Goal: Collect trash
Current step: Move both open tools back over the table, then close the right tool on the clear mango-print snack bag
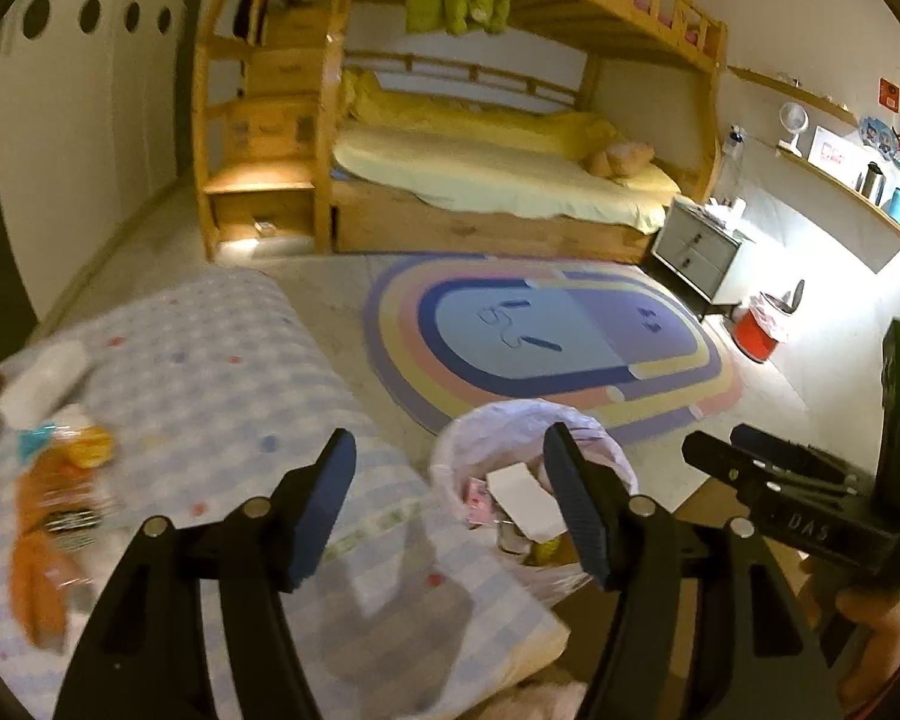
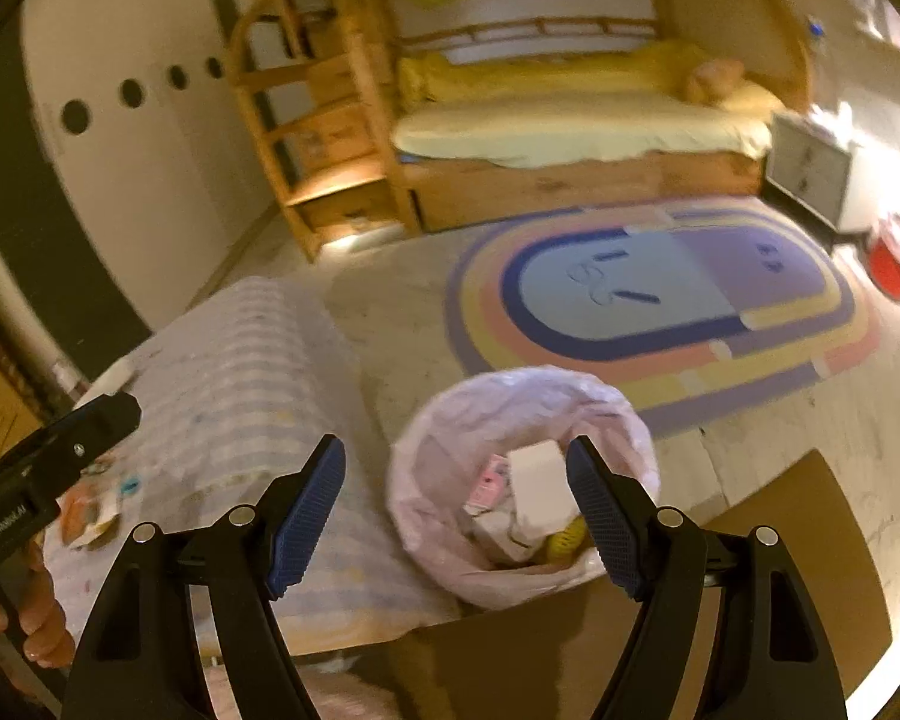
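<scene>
A bin lined with a pale plastic bag [image 1: 486, 426] [image 2: 486, 402] stands on the floor beside a checked mattress [image 1: 210, 372] [image 2: 252, 348]. Inside lie a white box [image 1: 525, 501] [image 2: 534, 474], a pink packet [image 2: 489, 480] and something yellow [image 2: 567, 531]. My left gripper [image 1: 450, 510] is open above the mattress edge and the bin, with nothing between its fingers. My right gripper [image 2: 459, 510] is open over the bin's left rim, also holding nothing. An orange snack wrapper [image 1: 48, 516] [image 2: 87, 513] and other blurred litter lie on the mattress at the left.
A wooden bunk bed [image 1: 480, 168] with steps stands across the room, a striped oval rug [image 1: 540, 336] before it. A grey nightstand [image 1: 696, 246] and a red bin [image 1: 759, 330] sit at the right wall. A brown cardboard sheet [image 2: 798, 546] lies under the lined bin.
</scene>
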{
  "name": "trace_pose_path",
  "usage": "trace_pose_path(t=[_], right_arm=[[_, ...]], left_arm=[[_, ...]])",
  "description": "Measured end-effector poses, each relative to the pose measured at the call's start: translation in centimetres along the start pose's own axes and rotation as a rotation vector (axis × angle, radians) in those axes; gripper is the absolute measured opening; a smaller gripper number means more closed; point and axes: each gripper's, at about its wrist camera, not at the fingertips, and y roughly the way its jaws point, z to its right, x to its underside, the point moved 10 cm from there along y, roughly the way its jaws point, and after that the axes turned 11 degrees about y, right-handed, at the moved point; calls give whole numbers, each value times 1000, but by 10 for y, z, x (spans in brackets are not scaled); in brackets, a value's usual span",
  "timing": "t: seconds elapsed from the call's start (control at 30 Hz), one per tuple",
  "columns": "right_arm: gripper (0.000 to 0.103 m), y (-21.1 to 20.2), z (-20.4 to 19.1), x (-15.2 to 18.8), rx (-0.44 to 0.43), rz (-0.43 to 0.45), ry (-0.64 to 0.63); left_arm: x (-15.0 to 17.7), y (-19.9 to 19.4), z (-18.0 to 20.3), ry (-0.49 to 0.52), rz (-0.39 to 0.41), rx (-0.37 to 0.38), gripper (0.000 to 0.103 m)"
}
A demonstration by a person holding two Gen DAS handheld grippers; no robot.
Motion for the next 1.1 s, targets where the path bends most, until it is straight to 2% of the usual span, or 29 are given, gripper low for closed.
trace_pose_path(t=[0.17, 0.33, 0.67, 0.77, 0.93, 1.1], right_arm=[[76, -11, -51, 13, -75, -13, -90], [76, -8, -110, 36, -150, -46, -197], [72, 8, -205, 79, -266, -87, -357], [69, 21, -233, 98, -299, -116, -417], [65, 41, -266, 121, -333, -155, -484], [65, 59, -291, 139, -337, -176, -550]], left_arm=[[18, -40, -27, -15, 30, -61, 65], [47, -68, -66, -63, 22, -141, 67], [119, -115, -181, -188, -30, -418, 68], [135, -122, -207, -224, -39, -467, 68], [157, -118, -237, -264, -60, -519, 68], [164, -109, -253, -333, -59, -472, 68]])
